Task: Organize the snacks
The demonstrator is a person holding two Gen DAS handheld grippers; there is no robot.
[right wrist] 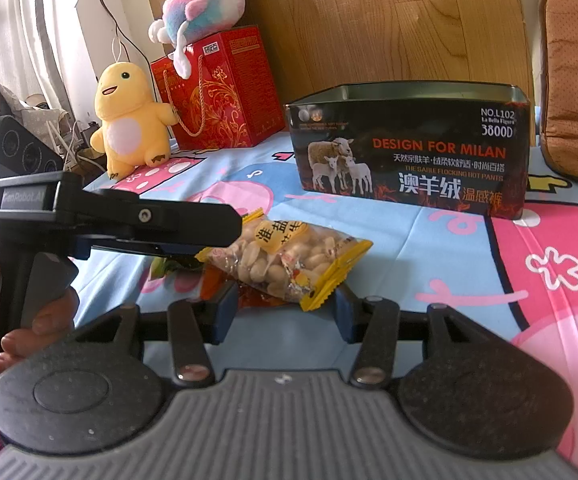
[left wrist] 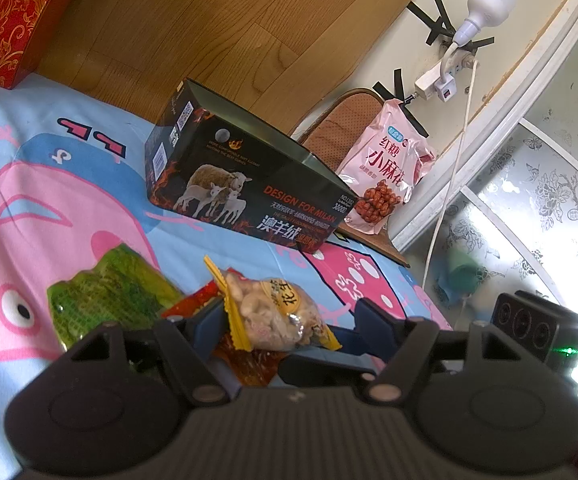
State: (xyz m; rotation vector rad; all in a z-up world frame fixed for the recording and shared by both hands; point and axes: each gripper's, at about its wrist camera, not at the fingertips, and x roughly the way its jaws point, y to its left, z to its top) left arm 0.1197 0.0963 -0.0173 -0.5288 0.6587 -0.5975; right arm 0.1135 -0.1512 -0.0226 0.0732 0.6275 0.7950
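My left hand [right wrist: 37, 320] wraps the grip of the left gripper [left wrist: 289, 320], and that tool reaches in level from the left side of the right camera's view, its black finger [right wrist: 161, 220] ending right at the near end of the peanut bag [right wrist: 289, 260]. From its own camera, its jaws stand partway apart with the bag's yellow crimped edge between the blue pads; I cannot tell whether the pads press on it. My right gripper [right wrist: 285, 312] tilts downward toward the bed, jaws partway apart too, blue pads on either side of the bag's lower corner, and again I cannot tell whether they touch.

The peanut bag lies on the cartoon bedsheet [left wrist: 69, 200], on top of a red packet [left wrist: 249, 364], beside a green packet [left wrist: 101, 296]. Its long axis runs across the right camera's view, one yellow sealed end toward the left gripper, the other pointing right and slightly toward me.

Beyond it stands the open black box [right wrist: 409, 152] printed with sheep, its long side facing the right camera. A pink snack bag [left wrist: 385, 168] leans upright on a chair past the box
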